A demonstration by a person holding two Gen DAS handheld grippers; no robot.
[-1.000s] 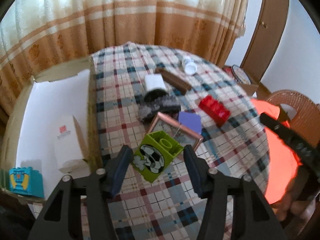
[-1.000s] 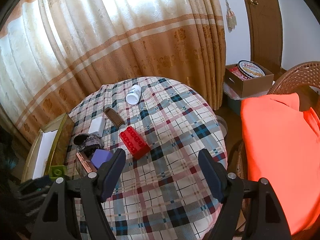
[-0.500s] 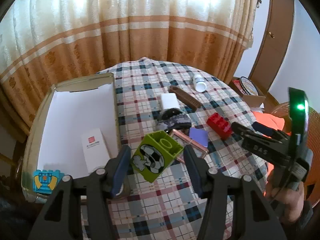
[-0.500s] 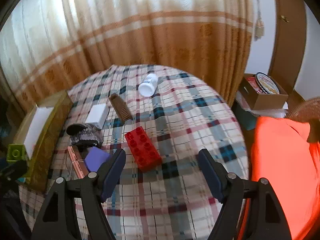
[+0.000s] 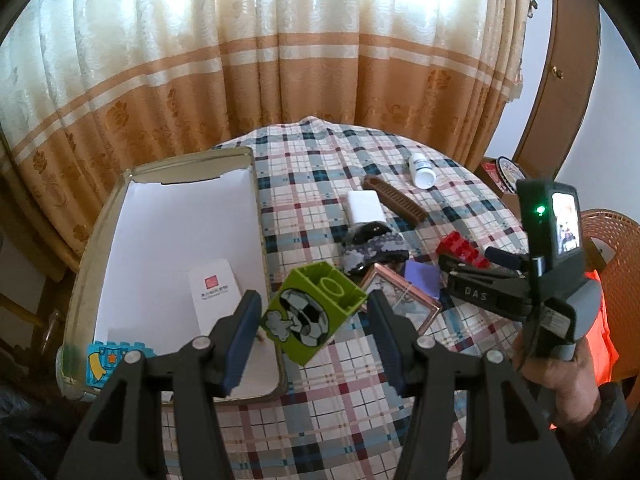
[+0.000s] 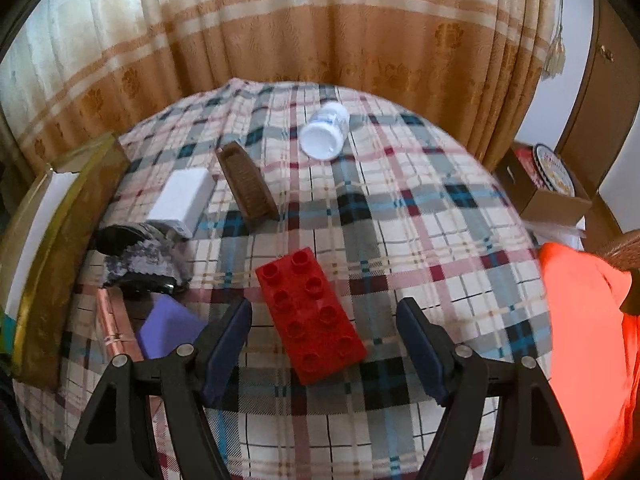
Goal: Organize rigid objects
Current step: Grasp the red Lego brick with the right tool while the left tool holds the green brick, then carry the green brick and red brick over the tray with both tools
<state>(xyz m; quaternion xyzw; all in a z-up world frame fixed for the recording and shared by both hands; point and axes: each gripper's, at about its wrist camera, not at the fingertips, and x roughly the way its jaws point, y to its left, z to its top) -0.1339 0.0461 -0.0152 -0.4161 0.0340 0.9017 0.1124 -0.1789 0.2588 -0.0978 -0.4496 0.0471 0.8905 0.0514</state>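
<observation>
My left gripper (image 5: 313, 300) is shut on a lime-green toy block (image 5: 312, 312) with a football picture, held tilted in the air at the near right rim of the paper-lined box (image 5: 256, 208). A white carton (image 5: 214, 296) and a blue toy block (image 5: 102, 364) lie inside that box. A red studded brick (image 6: 312, 316) lies flat on the checked tablecloth (image 6: 420, 208). My right gripper (image 6: 324, 308) hangs just above it. Its jaws are closing and stand either side of the brick without touching it. In the left wrist view a hand holds this gripper by the red brick (image 5: 462, 246).
On the cloth lie a white bottle (image 6: 324, 136), a brown ridged bar (image 6: 246, 184), a white box (image 6: 182, 200), a dark mottled pouch (image 6: 140, 256), a copper frame (image 6: 116, 324) and a purple block (image 6: 168, 328). An orange cloth (image 6: 588, 340) and a wicker chair (image 5: 616, 240) are at the right.
My right gripper has swung left and down over the red brick. My left gripper has risen a little with the green block, bringing more of the box into view.
</observation>
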